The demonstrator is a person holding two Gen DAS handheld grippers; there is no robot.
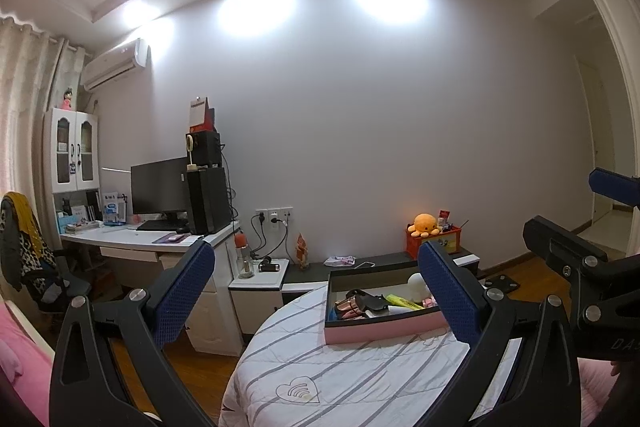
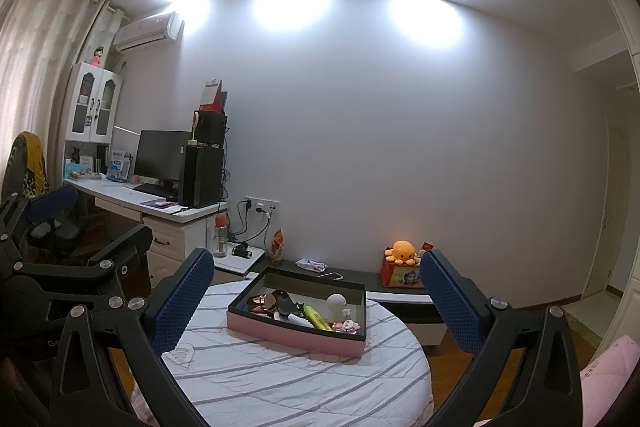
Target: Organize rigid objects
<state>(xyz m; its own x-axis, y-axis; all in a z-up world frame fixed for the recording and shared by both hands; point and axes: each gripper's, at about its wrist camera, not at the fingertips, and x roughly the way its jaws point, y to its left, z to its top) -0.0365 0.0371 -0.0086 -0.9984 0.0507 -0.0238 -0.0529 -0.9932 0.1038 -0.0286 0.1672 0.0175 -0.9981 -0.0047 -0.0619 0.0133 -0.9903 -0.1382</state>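
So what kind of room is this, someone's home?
Most likely a bedroom at home: a round bed with a striped quilt, a computer desk with a monitor, and an orange octopus plush by the wall.

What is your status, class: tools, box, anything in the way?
Left tool open, empty. Right tool open, empty. Pink box on round table, untouched. Nothing between.
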